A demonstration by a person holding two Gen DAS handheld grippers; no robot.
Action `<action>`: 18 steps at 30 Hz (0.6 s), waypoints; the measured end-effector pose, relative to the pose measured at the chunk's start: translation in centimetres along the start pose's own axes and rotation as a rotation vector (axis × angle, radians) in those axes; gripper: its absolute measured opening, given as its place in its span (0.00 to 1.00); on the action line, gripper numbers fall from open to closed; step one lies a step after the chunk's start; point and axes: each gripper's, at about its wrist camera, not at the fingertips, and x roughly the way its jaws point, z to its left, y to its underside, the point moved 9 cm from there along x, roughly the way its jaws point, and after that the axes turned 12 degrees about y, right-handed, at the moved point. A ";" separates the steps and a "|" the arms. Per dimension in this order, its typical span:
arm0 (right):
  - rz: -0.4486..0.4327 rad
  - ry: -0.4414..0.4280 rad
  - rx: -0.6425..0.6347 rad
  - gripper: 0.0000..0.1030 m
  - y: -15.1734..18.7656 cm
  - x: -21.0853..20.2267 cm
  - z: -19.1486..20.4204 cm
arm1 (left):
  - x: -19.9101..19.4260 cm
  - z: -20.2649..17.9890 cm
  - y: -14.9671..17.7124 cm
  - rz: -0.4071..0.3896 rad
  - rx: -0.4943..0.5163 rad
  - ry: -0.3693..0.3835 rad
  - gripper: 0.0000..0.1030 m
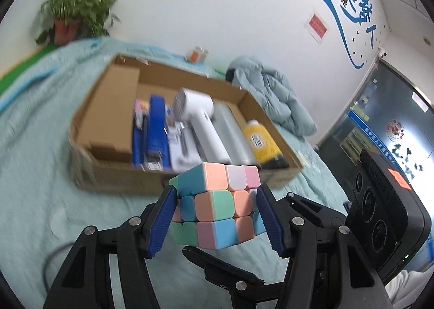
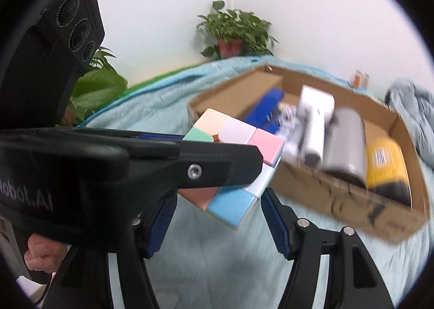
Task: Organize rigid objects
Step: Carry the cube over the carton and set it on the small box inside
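Cube [image 1: 217,206] first: your left gripper [image 1: 214,216] has its blue pads pinched on the pastel cube's two sides, holding it clear of the teal cloth [image 1: 40,146] just in front of the cardboard box [image 1: 92,173]. Further right, your right gripper [image 2: 217,214] is spread with nothing in it, sitting just under the cube. My worry: the box is nearly full, so the cube could clip the near wall or land on the white dryer [image 1: 198,121] and roll out.

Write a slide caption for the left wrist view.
Left tool grips a pastel puzzle cube before an open cardboard box of household items on teal cloth.
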 end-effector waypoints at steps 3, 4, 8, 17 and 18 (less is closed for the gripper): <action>-0.028 0.002 -0.024 0.62 -2.2 0.8 0.4 | -0.7 1.0 -2.2 -0.034 0.001 -0.010 0.56; -0.033 0.000 -0.027 0.62 -2.8 1.1 0.4 | -0.8 1.5 -3.1 -0.044 -0.001 -0.012 0.56; -0.036 -0.014 -0.027 0.62 -5.4 2.7 0.4 | -1.1 3.3 -6.0 -0.073 -0.013 -0.020 0.56; 0.010 -0.046 -0.019 0.62 -9.7 8.2 0.5 | 0.0 10.4 -12.6 -0.059 -0.082 -0.055 0.55; 0.028 -0.059 -0.009 0.63 -10.0 9.0 0.4 | 0.5 11.4 -12.9 -0.045 -0.100 -0.055 0.55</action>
